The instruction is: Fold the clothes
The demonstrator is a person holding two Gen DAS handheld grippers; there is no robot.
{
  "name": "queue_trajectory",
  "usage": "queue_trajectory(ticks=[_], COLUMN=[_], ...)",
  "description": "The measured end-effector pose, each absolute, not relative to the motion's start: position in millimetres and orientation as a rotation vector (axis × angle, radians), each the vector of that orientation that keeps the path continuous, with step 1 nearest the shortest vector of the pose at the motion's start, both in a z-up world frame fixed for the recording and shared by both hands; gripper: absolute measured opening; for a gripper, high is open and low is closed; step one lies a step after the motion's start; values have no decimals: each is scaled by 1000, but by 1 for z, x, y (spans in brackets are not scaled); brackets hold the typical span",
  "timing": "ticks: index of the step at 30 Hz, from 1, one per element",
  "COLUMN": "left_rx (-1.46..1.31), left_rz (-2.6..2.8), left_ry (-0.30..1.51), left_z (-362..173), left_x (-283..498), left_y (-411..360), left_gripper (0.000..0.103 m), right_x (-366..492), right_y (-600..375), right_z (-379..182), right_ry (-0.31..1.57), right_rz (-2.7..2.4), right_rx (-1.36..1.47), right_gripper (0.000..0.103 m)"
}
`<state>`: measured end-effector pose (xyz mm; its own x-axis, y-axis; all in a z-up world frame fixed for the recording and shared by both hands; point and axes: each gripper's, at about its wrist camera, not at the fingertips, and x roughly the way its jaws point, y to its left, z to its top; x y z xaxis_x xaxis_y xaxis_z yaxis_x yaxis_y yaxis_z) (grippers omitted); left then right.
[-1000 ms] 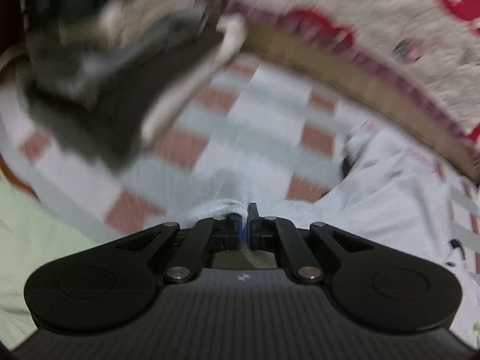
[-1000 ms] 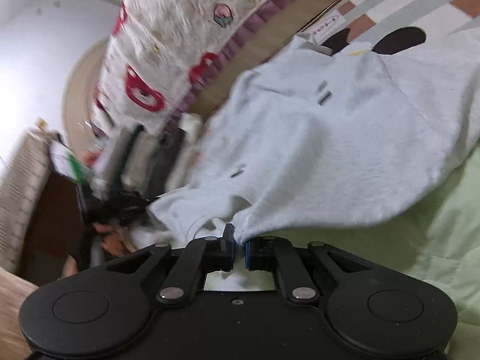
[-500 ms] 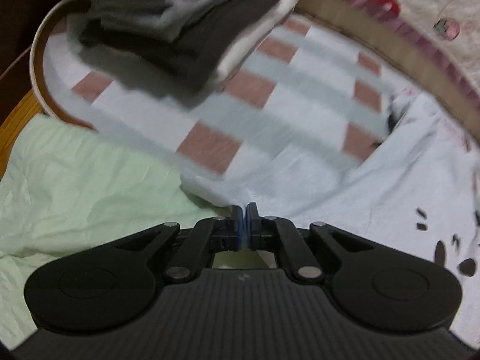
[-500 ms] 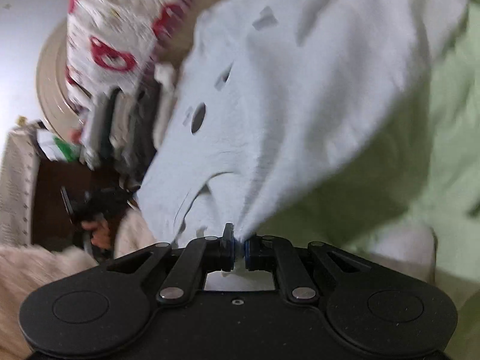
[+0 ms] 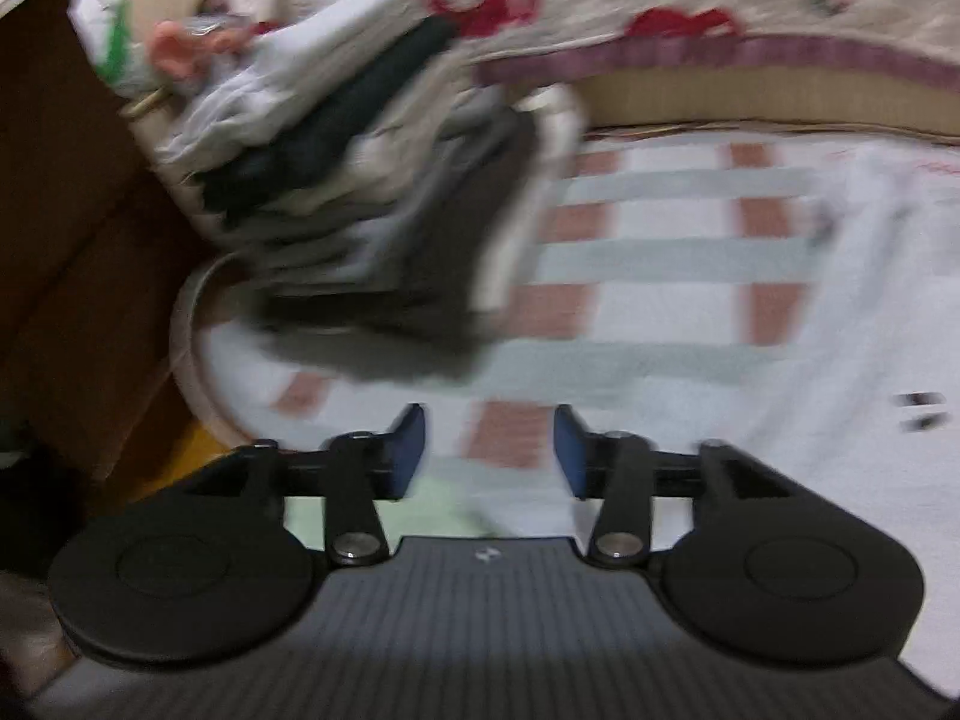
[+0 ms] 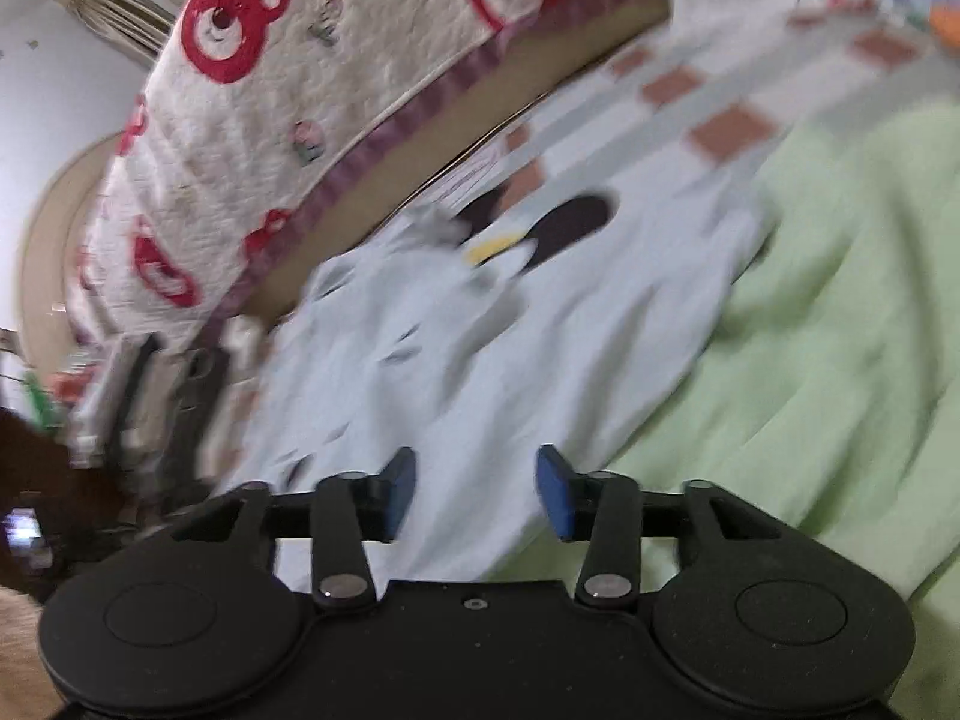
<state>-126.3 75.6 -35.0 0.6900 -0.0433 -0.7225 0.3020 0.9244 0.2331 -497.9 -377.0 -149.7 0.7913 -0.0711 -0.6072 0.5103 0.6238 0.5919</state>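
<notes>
A pale blue-white sweatshirt [image 6: 480, 360] with small dark marks lies spread on the bed, partly on the green sheet [image 6: 840, 330] and partly on the checked sheet [image 6: 726, 126]. My right gripper [image 6: 476, 489] is open and empty just above its near edge. My left gripper [image 5: 489, 450] is open and empty over the checked sheet [image 5: 660, 252]; the sweatshirt [image 5: 870, 420] shows at the right of that view. Both views are blurred.
A stack of folded clothes [image 5: 372, 210] sits at the far left of the bed; it also shows in the right wrist view [image 6: 156, 390]. A bear-print quilt [image 6: 312, 78] stands along the back. Brown wooden furniture [image 5: 72, 240] is at the left.
Both grippers have opened and let go of the sweatshirt, which now lies on the bed. Both cameras have swung and lifted slightly.
</notes>
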Motion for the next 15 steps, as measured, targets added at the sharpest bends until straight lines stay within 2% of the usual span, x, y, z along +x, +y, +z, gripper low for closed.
queue_trajectory(ticks=[9,10,11,15], left_rx=[252,226,205,252], left_rz=[-606,-635,-659,-644], left_ry=[987,1015,1040,1137], left_z=[-61,-66,-72,-98], left_x=[-149,-148,-146,-147], left_y=[-13,-21,-27,-48], left_gripper=[46,46,46,46], right_x=[-479,-474,-470,-480], right_y=[-451,-453,-455,-418], right_z=[-204,-205,-206,-157], right_ry=[527,513,498,282], right_rz=[-579,-573,-568,-529], right_rx=[865,852,839,565], right_gripper=[56,53,8,4])
